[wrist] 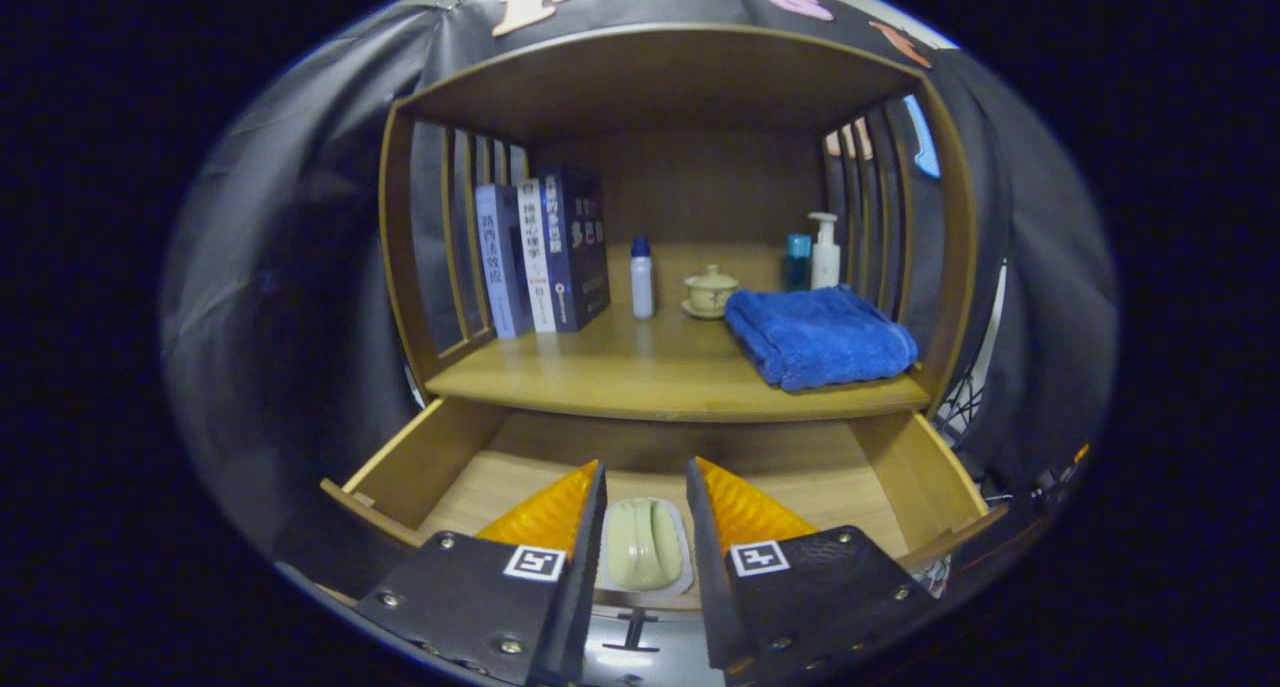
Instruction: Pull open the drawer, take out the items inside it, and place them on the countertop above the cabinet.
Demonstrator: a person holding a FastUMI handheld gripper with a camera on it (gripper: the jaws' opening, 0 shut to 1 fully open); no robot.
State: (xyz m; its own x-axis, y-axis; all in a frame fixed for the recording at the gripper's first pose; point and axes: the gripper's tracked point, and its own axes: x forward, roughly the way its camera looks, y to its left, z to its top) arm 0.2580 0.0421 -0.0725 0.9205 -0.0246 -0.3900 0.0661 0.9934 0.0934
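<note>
Light wood is seen everywhere: the open wooden drawer [430,457] is pulled out below the wooden countertop shelf [640,372] of the cabinet. One pale green soap in a white dish [645,545] is lying in the drawer, close to its front edge, between the two fingers of the gripper [645,502]. The fingers are spread apart and are not touching the soap. On the countertop are counted three upright books [540,252], one small white bottle with blue cap [641,277], one beige lidded teacup on a saucer [711,291], one folded blue towel [818,335], one teal bottle [797,261] and one white pump bottle [825,250]. The middle front of the countertop is left bare.
</note>
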